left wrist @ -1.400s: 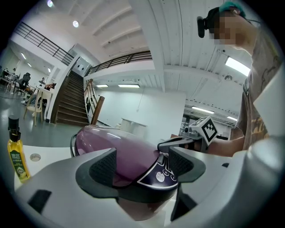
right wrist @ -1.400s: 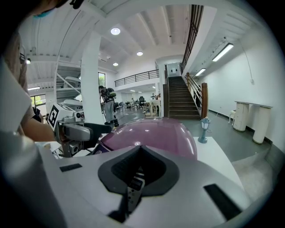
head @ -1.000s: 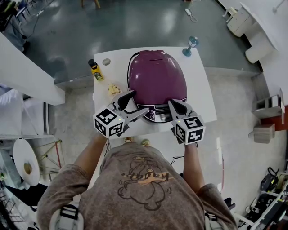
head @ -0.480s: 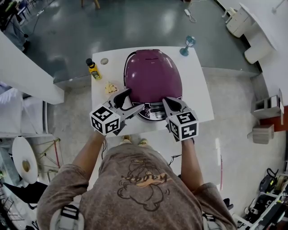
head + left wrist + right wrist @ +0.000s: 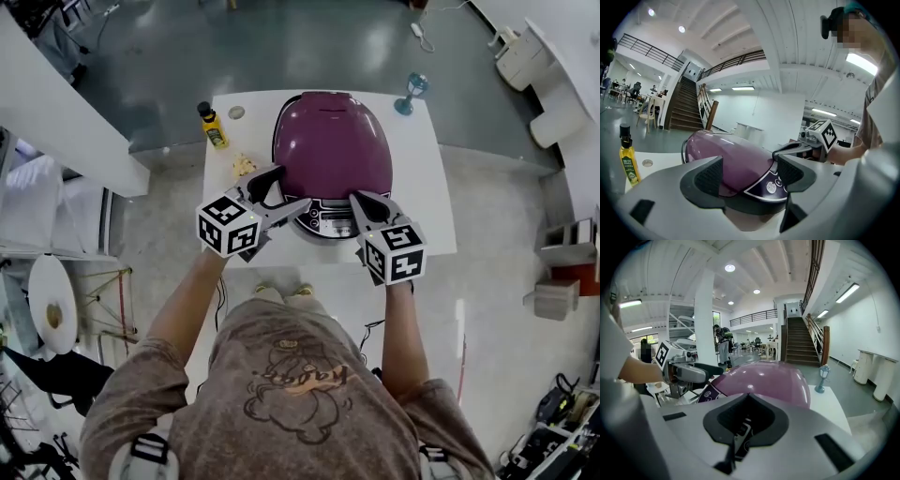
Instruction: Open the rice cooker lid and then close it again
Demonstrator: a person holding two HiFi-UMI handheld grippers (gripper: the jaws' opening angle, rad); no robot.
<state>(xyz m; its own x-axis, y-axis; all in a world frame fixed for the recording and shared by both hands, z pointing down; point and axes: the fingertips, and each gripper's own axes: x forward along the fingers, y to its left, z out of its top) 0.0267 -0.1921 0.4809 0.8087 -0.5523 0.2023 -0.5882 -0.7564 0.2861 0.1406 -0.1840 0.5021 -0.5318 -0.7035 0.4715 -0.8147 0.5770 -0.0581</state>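
Facing the person, rice cooker closed.

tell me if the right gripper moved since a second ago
No: the right gripper stays at the rice cooker front-right edge; only the head view shifted.

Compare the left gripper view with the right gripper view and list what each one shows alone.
Left gripper view only: the yellow bottle and the left gripper, with its jaws apart. Right gripper view only: the small blue ornament to the cooker's right and the right gripper, with its jaws together. Both: the purple rice cooker, with its lid down.
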